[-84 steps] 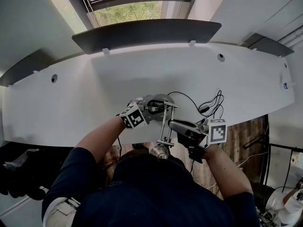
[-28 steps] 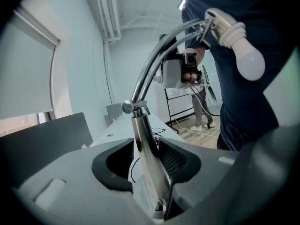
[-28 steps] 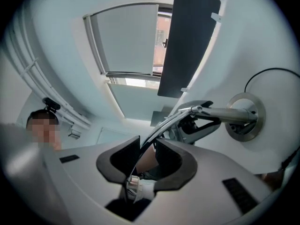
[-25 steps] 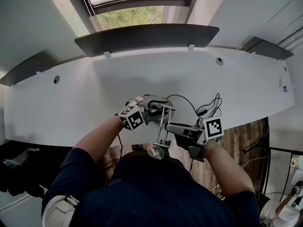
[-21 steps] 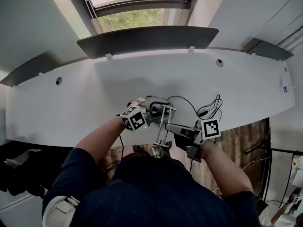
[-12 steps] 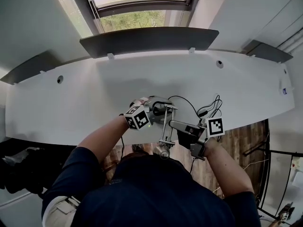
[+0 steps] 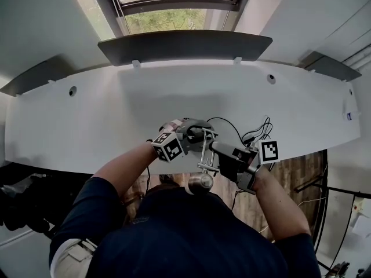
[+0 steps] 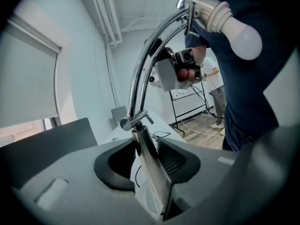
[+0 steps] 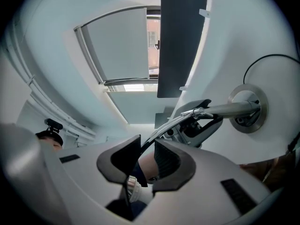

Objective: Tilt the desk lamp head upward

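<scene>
A chrome desk lamp stands on its round base (image 7: 196, 125) near the white desk's front edge. My left gripper (image 7: 191, 136) is shut on the lamp's upright stem (image 8: 151, 172), and both pads touch it. Two curved arm rods (image 8: 145, 64) rise from the stem to the socket and white bulb (image 8: 241, 34). In the head view the lamp head (image 7: 200, 182) hangs past the desk edge, over the person's body. My right gripper (image 9: 147, 146) has the thin arm rods in the gap between its jaws. Those jaws are opening and the pads stand clear of the rods.
A black cable (image 7: 255, 133) lies coiled on the desk (image 7: 87, 120) right of the lamp base (image 9: 246, 108). A dark panel (image 7: 185, 42) runs along the desk's far edge, under a window (image 7: 168, 19). Wooden floor (image 7: 290, 172) shows beyond the desk's front right.
The right gripper has shifted a little to the right and away along the lamp arm. The lamp head now shows larger and rounder in the head view. The left gripper stays on the stem.
</scene>
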### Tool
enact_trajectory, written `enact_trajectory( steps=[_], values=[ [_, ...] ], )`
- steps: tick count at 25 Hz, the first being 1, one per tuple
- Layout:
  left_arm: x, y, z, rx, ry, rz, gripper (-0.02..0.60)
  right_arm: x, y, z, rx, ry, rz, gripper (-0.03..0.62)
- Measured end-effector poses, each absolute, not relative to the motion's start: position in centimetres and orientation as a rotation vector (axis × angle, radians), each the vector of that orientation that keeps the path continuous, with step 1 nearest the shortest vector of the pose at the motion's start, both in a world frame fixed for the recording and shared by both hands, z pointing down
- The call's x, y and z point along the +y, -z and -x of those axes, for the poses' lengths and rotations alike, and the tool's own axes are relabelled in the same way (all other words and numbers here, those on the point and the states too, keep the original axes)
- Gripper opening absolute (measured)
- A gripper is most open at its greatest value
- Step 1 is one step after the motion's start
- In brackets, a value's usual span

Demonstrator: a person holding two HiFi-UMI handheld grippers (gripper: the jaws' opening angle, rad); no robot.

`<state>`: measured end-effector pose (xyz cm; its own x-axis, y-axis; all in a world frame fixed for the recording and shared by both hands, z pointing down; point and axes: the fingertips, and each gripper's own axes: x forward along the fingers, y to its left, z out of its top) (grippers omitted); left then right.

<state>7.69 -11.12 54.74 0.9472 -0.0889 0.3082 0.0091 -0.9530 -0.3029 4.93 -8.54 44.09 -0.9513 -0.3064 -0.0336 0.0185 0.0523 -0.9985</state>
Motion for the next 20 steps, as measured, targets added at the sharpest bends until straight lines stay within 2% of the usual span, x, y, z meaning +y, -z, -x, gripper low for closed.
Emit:
enact_trajectory(
  steps=[20],
  values=[
    [-10.82, -54.93, -7.8, -0.042, 0.57, 2.69, 0.149, -8.26, -44.65, -5.23, 2.048, 2.072, 0.345, 0.103]
  ],
)
